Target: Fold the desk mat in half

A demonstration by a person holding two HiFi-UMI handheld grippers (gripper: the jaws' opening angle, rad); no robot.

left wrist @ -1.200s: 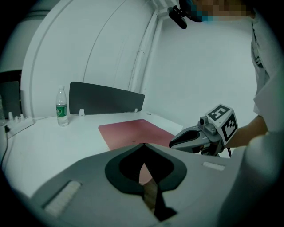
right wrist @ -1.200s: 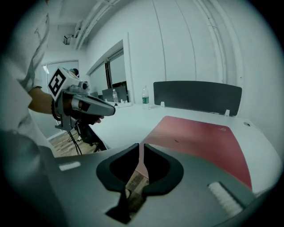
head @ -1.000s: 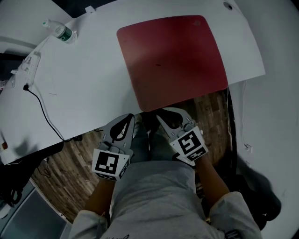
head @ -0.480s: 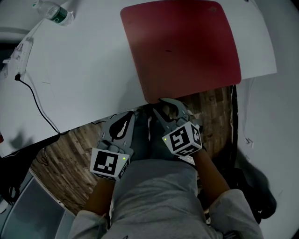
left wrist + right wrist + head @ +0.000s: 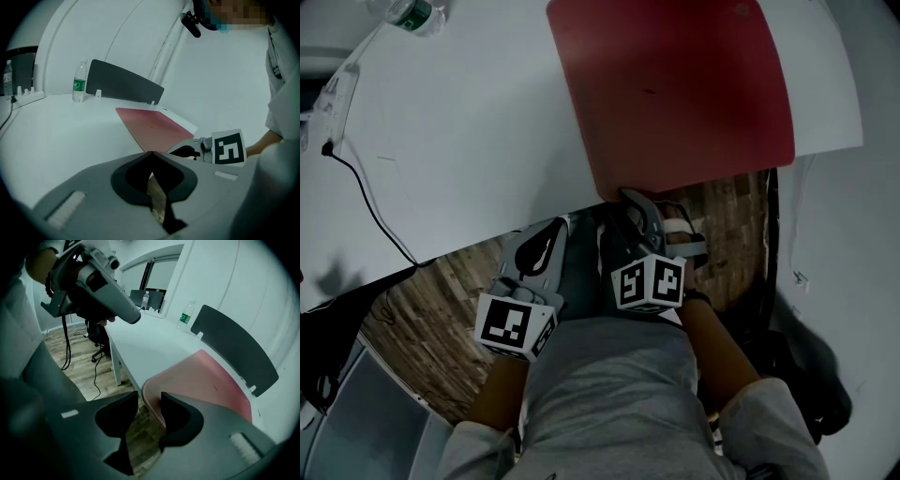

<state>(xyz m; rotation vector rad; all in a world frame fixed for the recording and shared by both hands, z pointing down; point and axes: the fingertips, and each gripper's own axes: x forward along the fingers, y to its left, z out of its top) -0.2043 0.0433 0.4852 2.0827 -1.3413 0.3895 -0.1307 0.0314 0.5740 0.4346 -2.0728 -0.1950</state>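
Note:
The red desk mat (image 5: pixel 675 94) lies flat on the white table (image 5: pixel 469 141), its near corner hanging slightly over the front edge. My right gripper (image 5: pixel 628 199) is at that corner with its jaws opening. In the right gripper view the mat's (image 5: pixel 201 376) corner edge stands between the two spread jaws of the right gripper (image 5: pixel 150 397), and the pads do not press on it. My left gripper (image 5: pixel 562 223) hangs shut just below the table edge, left of the mat, holding nothing. In the left gripper view its tips (image 5: pixel 151 153) meet, with the mat (image 5: pixel 154 129) beyond.
A water bottle (image 5: pixel 408 14) stands at the table's far left, and a black cable (image 5: pixel 366 197) trails off the left edge. A dark divider panel (image 5: pixel 234 348) stands behind the mat. Wooden floor (image 5: pixel 722 225) and my lap lie below the table edge.
My right gripper has moved up to the mat's near corner, rolled over, and its jaws have spread apart. The left gripper has barely shifted.

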